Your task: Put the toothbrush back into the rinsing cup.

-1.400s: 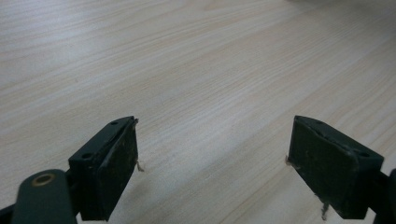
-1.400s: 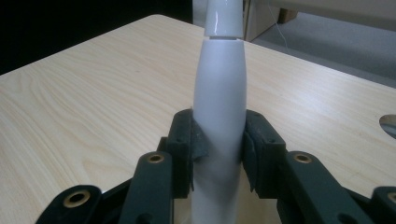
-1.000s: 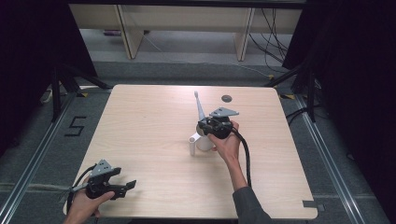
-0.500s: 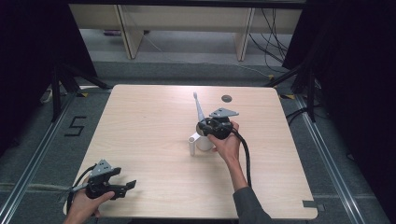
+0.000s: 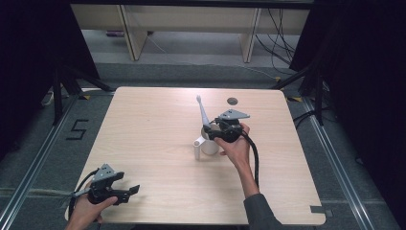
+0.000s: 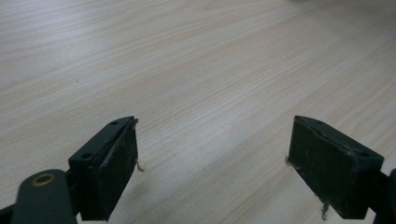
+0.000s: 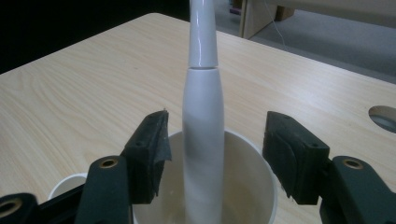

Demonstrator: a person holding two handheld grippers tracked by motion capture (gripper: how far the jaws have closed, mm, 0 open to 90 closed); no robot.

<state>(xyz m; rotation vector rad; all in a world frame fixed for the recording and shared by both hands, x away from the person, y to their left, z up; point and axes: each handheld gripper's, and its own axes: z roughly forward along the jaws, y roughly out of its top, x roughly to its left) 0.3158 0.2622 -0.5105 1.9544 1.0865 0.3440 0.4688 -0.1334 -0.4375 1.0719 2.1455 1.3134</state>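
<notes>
A white cup [image 5: 208,144] stands near the middle of the wooden table [image 5: 143,124], a little to the right, with its handle pointing left. In it stands a white toothbrush [image 5: 203,114], its thick lower end down inside the cup and its thin neck leaning up and away toward the far side. In the right gripper view the toothbrush [image 7: 202,116] rises out of the cup [image 7: 254,186] between the two black jaws, with a clear gap on either side, so neither pad presses on it. The right gripper [image 5: 216,134] sits at the cup's rim; its jaws have just been opening and now stand fairly wide around the toothbrush. The left gripper [image 5: 130,191] rests at the near left corner of the table, well apart from the cup, its jaws wide with bare wood between them.
</notes>
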